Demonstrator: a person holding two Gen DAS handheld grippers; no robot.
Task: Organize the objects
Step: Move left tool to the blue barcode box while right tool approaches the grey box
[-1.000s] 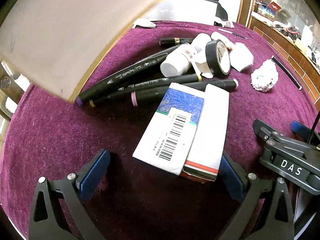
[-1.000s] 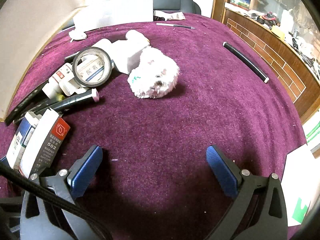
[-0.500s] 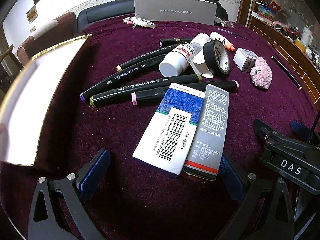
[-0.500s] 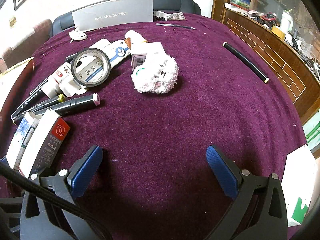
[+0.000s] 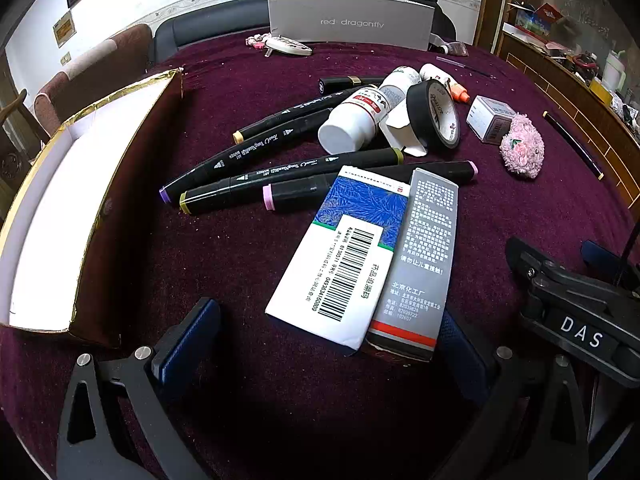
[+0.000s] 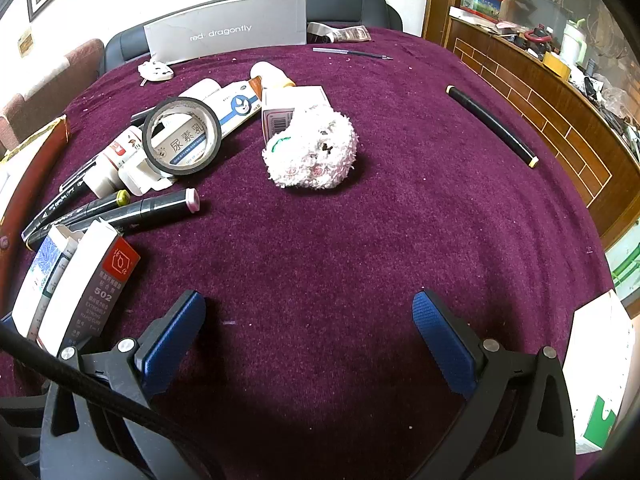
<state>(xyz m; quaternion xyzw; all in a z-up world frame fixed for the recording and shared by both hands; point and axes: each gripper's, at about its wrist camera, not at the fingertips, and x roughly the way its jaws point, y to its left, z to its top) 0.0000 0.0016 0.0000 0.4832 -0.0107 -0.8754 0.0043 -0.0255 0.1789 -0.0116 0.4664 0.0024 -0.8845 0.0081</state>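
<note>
A flat blue-and-white cardboard box with a barcode (image 5: 352,248) and a grey glue carton (image 5: 420,260) lie side by side on the purple velvet tablecloth (image 5: 240,272), long axes running away from the left gripper (image 5: 324,344), near ends between its spread fingers. Black markers (image 5: 288,180) lie crosswise beyond them. The right gripper (image 6: 310,332), spread, hovers over bare cloth.

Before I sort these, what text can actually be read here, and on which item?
"red dragonfly": grey box at the table's far edge.
"DAS": right gripper, seen from the left wrist.
"502": grey glue carton.
"ART MARKER": black marker barrel.
"尿素乳": tube seen through the black tape roll.
Barcode digits on the blue-and-white carton and the glue carton's small print: too small to trust.
</note>
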